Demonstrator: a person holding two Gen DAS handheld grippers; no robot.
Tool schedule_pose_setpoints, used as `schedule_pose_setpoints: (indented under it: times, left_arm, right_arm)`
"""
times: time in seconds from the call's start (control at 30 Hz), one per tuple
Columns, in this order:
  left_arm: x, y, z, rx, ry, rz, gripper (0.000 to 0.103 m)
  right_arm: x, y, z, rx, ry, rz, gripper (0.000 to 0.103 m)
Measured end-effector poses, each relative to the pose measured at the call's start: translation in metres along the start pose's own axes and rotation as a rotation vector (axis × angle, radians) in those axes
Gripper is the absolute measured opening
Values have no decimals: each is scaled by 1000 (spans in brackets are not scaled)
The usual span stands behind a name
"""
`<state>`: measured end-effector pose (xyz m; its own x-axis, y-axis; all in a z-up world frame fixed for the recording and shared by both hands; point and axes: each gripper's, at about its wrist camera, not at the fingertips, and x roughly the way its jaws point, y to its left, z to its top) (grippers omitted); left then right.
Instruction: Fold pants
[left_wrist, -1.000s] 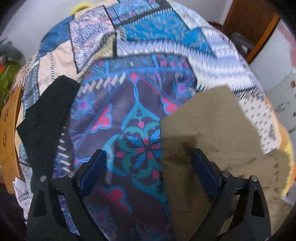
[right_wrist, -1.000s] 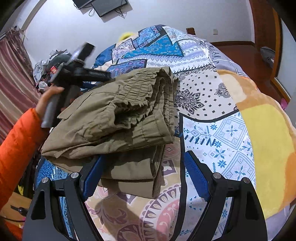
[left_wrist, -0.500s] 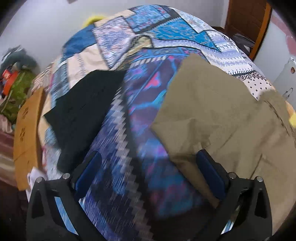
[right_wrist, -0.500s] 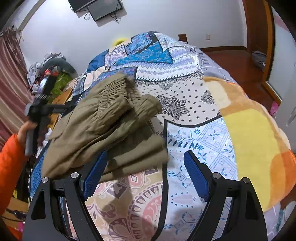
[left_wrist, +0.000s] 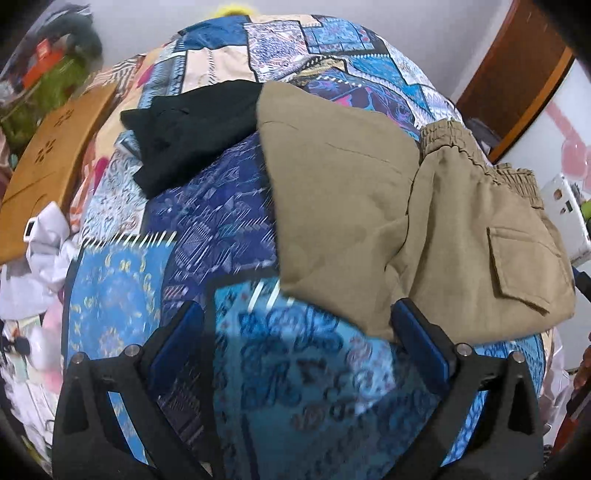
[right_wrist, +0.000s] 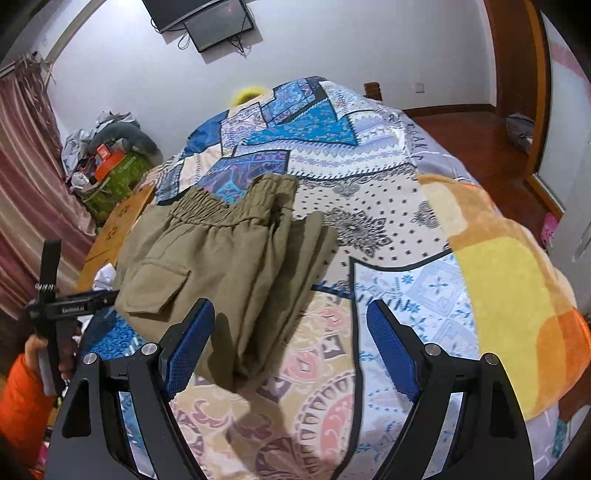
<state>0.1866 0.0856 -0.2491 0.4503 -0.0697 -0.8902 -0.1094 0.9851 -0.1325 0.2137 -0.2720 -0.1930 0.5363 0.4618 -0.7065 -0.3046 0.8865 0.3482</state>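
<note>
Folded khaki pants (right_wrist: 229, 266) lie on patchwork bed (right_wrist: 461, 280); left hand-held gripper (left_wrist: 295, 354) and right hand-held gripper (right_wrist: 291, 347) both spread wide, holding nothing.

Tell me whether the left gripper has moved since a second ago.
Yes. The left gripper has pulled back off the folded khaki pants; the black garment now appears farther away.

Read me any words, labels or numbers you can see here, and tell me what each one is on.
White lettering on the black bar of the left tongs' handle: too small and blurred to read.
Orange box beside the bed: markings too small to read.
Khaki pants, patterned bedspread: no text.
</note>
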Motion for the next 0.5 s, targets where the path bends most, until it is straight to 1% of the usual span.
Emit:
schedule_pose_setpoints:
  times: [0.13, 0.2, 0.27, 0.37, 0.43, 0.47, 0.5]
  left_arm:
    - [-16, -4, -6, 45, -37, 42, 103]
    - [-27, -2, -5, 59, -68, 70, 103]
    - [-36, 1, 2, 50, -100, 58, 103]
    - [-33, 6, 17, 12, -86, 5, 103]
    - [-24, 5, 26, 17, -71, -18, 103]
    - [-16, 3, 31, 29, -59, -5, 103]
    - [-10, 2, 34, 32, -52, 26, 102]
  right_arm:
    - [-1, 11, -2, -21, -9, 7, 83]
    - [-3, 16, -2, -42, -22, 9, 83]
    - [0, 19, -2, -61, -20, 5, 83]
    - [9, 23, -5, -73, 1, 9, 83]
    - [18, 25, -7, -79, 22, 18, 81]
    - [22, 26, -8, -82, 26, 16, 81]
    - [26, 27, -10, -87, 33, 8, 81]
